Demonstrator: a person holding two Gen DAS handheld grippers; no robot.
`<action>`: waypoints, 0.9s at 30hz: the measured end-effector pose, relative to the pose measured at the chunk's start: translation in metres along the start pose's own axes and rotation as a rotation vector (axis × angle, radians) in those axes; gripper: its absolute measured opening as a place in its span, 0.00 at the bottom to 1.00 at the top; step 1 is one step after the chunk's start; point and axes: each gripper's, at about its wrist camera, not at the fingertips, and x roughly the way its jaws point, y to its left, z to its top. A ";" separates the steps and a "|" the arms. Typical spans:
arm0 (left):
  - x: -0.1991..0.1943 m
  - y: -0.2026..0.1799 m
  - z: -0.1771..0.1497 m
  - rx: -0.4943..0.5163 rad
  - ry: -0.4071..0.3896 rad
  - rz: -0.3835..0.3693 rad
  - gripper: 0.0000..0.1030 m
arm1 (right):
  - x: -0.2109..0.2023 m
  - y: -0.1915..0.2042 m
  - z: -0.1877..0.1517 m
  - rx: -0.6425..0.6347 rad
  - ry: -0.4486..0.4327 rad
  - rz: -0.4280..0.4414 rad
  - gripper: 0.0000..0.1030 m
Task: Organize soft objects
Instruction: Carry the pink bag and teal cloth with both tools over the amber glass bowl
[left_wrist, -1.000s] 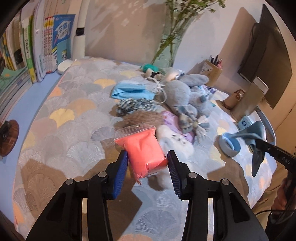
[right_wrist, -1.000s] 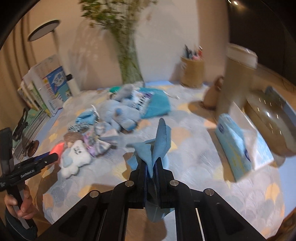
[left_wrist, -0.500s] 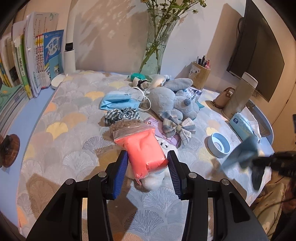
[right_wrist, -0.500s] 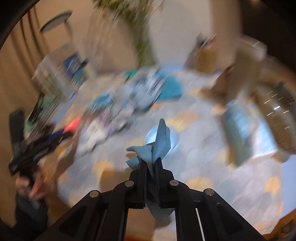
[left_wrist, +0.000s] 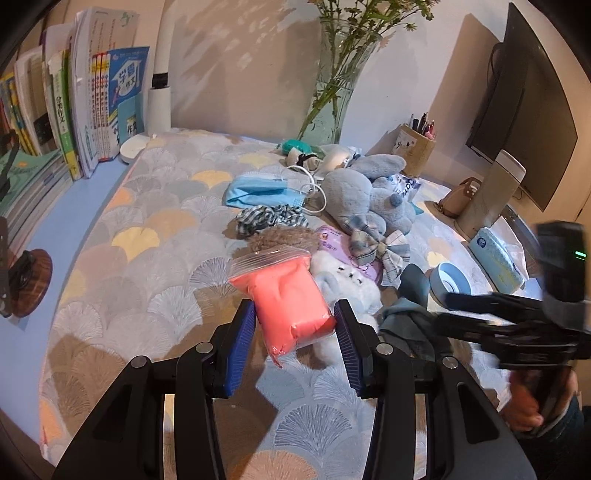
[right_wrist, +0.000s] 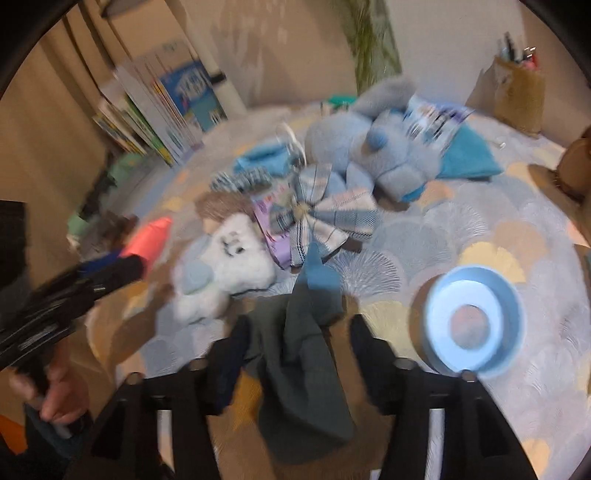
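Observation:
My left gripper (left_wrist: 295, 325) is shut on a clear zip bag of pink clay (left_wrist: 288, 299) and holds it above the table. It also shows blurred in the right wrist view (right_wrist: 147, 243). My right gripper (right_wrist: 295, 343) is open, and a blue-grey cloth (right_wrist: 303, 354) hangs loose between its spread fingers. The cloth also shows in the left wrist view (left_wrist: 406, 321), beside a white plush (left_wrist: 343, 291). A pile of soft things lies ahead: a grey-blue plush rabbit (left_wrist: 365, 195), a plaid bow (left_wrist: 376, 243), a blue face mask (left_wrist: 262, 192), a striped scrunchie (left_wrist: 269, 218).
A round blue holder (right_wrist: 472, 321) stands right of the cloth. A tissue pack (left_wrist: 495, 254), a pen cup (left_wrist: 417, 147), a glass vase (left_wrist: 336, 96) and a monitor (left_wrist: 524, 103) stand at the back and right. Books (left_wrist: 74, 110) line the left edge.
My right gripper has swung left toward the white plush and opened, so the cloth it pinched now hangs loose. My left gripper has kept hold of the pink bag and pulled back a little.

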 end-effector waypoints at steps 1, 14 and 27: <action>0.001 0.000 0.000 0.000 0.001 -0.001 0.40 | -0.010 -0.001 -0.004 0.000 -0.025 0.005 0.70; -0.003 -0.031 0.005 0.037 -0.015 -0.001 0.40 | 0.025 0.046 -0.020 -0.161 0.019 -0.157 0.13; 0.017 -0.207 0.061 0.277 -0.061 -0.173 0.40 | -0.161 -0.063 -0.014 0.069 -0.313 -0.291 0.09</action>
